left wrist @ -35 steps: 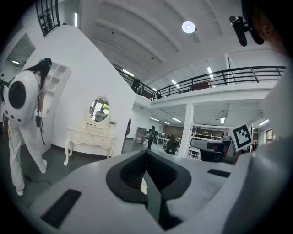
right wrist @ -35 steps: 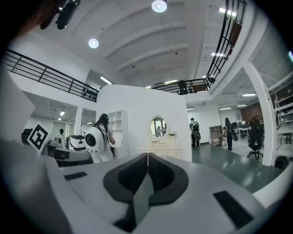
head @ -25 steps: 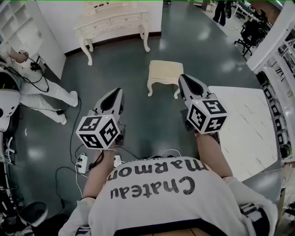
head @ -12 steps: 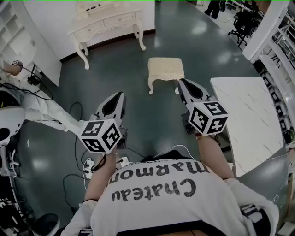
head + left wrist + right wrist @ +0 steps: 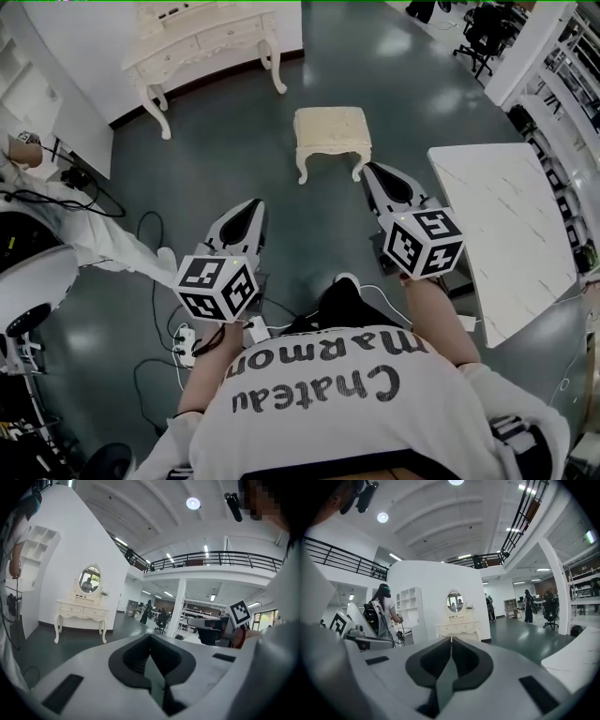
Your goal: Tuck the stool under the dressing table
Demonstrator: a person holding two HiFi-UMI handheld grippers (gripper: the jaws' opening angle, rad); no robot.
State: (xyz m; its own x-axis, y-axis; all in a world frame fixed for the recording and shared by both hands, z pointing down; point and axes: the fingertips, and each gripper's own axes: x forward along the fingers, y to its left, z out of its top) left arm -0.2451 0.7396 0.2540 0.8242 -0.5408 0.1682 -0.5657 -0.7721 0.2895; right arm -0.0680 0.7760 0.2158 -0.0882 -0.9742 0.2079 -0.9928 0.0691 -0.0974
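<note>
A cream upholstered stool [image 5: 332,134] with curved legs stands on the dark green floor in the head view, well apart from the cream dressing table [image 5: 197,42] by the white wall at the top. The dressing table [image 5: 80,612] with its oval mirror also shows in the left gripper view, and the same dressing table [image 5: 457,627] shows in the right gripper view. My left gripper [image 5: 247,212] is shut and empty, to the lower left of the stool. My right gripper [image 5: 372,171] is shut and empty, its tip just beside the stool's near right leg.
A white marble-topped table [image 5: 502,225] stands at my right. Cables and a power strip [image 5: 184,339] lie on the floor by my left side. A person in white [image 5: 84,244] is at the left. White shelving [image 5: 28,89] lines the left wall.
The view has drawn closer to the stool and dressing table. Both grippers have sunk lower, still shut. The person at the left has shifted down the frame.
</note>
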